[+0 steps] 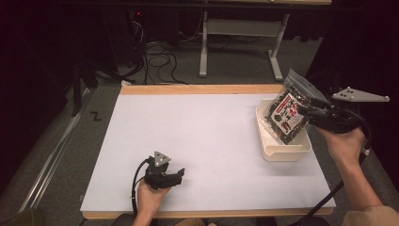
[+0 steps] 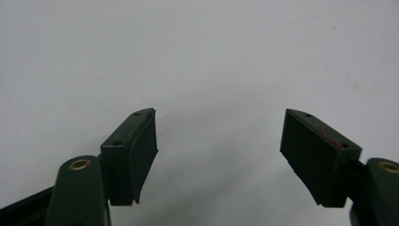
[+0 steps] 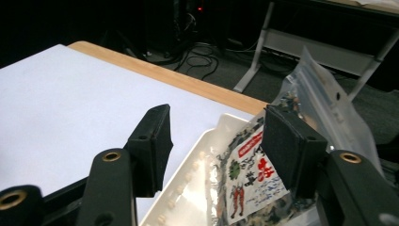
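One snack bag [image 1: 287, 115] stands in one white tray [image 1: 282, 151] at the counter's [image 1: 197, 136] right; right gripper [image 1: 308, 109] beside it, jaws open. Near left, left gripper [image 1: 181, 175], jaws open, empty.

Clear labelled snack bag [image 1: 288, 114], tilted upright, in white tray [image 1: 283, 151]

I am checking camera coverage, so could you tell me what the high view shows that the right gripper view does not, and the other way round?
The high view alone shows the left gripper resting low on the white table, both hands, and the grey plate on the right gripper. The right gripper view alone shows its jaws standing apart, and the bag's red-and-white label up close. Both show the snack bag standing in the white tray, the table's wooden far edge, and cables on the floor.
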{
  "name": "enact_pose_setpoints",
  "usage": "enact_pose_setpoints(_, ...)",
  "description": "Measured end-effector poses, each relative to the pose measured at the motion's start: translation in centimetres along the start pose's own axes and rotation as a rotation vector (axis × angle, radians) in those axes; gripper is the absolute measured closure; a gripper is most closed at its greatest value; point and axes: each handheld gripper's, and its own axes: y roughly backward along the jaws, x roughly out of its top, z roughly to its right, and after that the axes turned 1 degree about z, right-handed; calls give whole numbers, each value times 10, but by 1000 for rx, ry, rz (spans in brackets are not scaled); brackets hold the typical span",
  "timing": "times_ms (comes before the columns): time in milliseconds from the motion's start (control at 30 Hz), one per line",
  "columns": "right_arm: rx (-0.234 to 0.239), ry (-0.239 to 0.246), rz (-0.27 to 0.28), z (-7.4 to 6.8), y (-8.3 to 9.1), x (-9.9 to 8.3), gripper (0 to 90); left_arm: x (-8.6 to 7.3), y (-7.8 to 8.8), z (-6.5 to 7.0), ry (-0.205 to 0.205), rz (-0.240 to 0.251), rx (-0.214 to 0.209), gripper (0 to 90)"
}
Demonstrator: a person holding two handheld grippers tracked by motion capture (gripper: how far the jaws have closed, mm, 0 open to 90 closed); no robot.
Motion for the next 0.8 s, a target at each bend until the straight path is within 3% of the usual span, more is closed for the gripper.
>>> enact_pose_setpoints(467,74,17,18,-18,14,-3,412,1,-1,1,-9,-5,-18,282)
enact_pose_setpoints(800,101,32,16,-25,20,-5,409,1,-2,1,-9,-14,-31,295)
